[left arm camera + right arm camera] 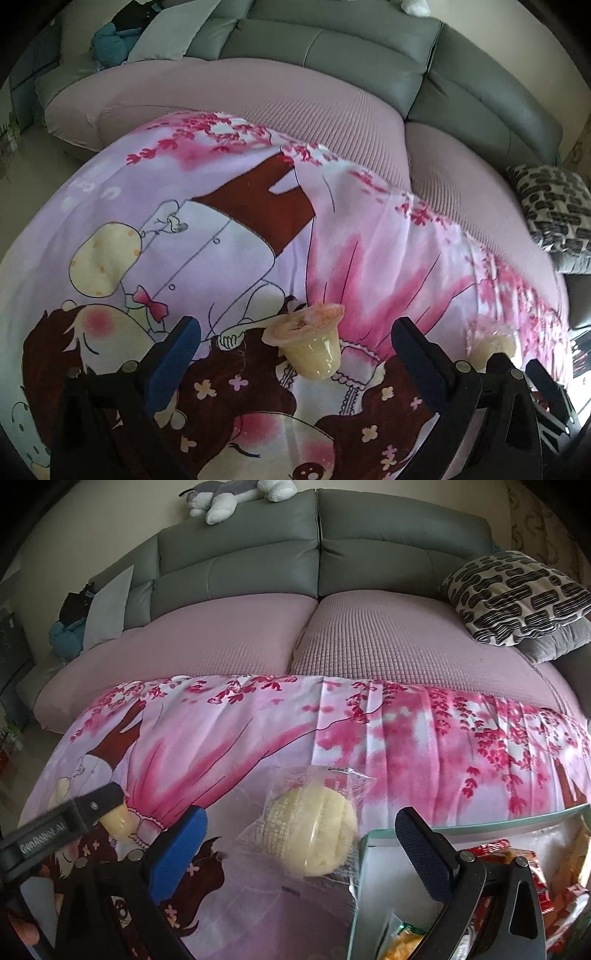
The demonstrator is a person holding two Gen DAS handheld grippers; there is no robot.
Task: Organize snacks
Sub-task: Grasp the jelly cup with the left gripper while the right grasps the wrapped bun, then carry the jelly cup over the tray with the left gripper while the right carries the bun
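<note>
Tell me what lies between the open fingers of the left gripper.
In the left wrist view, a small clear jelly cup with yellowish filling, tipped on the cartoon-print pink cloth, lies between the left gripper fingers, untouched.

Ahead of you stands a grey leather sofa [317, 542] with a sectioned backrest, its seat cushions under a pink textured cover [369, 642]. A stuffed toy dog [229, 496], grey and white, lies along the top of the backrest. At the sofa's right end a black-and-cream patterned cushion [517, 594] rests on a grey velvet cushion [554, 642]. At the left end you have a pale grey pillow [107, 609] leaning beside a teal bundle [64, 635] and a dark item. The wall [92, 528] behind is plain cream. Pale floor [33, 155] shows at far left. Light is soft and even.
</note>
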